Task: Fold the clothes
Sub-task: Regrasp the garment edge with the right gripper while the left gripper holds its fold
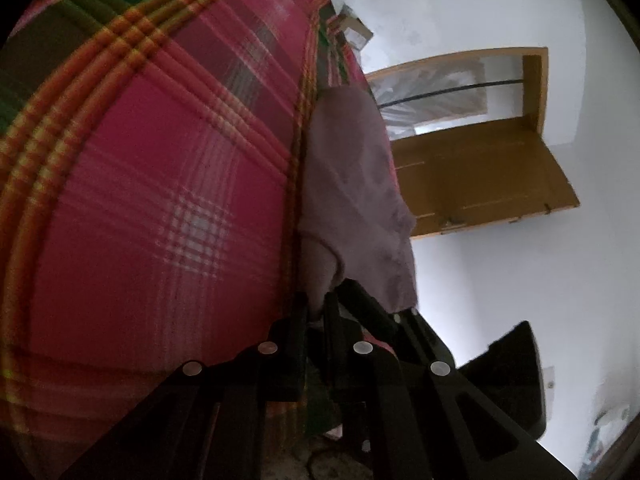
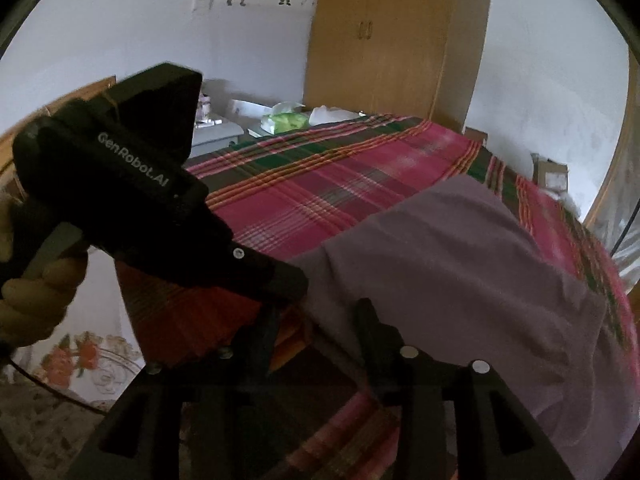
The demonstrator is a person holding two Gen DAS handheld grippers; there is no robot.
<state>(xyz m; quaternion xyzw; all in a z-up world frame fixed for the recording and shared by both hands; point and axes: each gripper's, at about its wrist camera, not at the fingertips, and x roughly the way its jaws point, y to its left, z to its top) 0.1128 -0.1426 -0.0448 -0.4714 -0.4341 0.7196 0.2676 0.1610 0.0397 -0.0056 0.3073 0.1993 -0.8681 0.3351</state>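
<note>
The garment (image 2: 460,264), a mauve cloth, lies at the lower right of the right wrist frame, spread over the near edge of the bed (image 2: 320,184) with its corner drawn toward the bottom centre. In the left wrist frame we see our left gripper (image 1: 316,312) with its fingers narrow, pinched on a bunched corner of the garment (image 1: 352,184) at the centre bottom; we judge this a hold for lifting the edge into a fold. Our right gripper (image 2: 320,332) stands wide apart at the bottom of its frame, holding nothing, one finger just beside the cloth's edge, likely placed to take the next corner. A hand (image 2: 28,292) at the left edge grips the left tool's handle. The bed wears a pink and green plaid cover, flat enough for folding. Behind it, a wardrobe (image 2: 384,40) at upper centre, white walls, a door (image 1: 480,176) at right.
</note>
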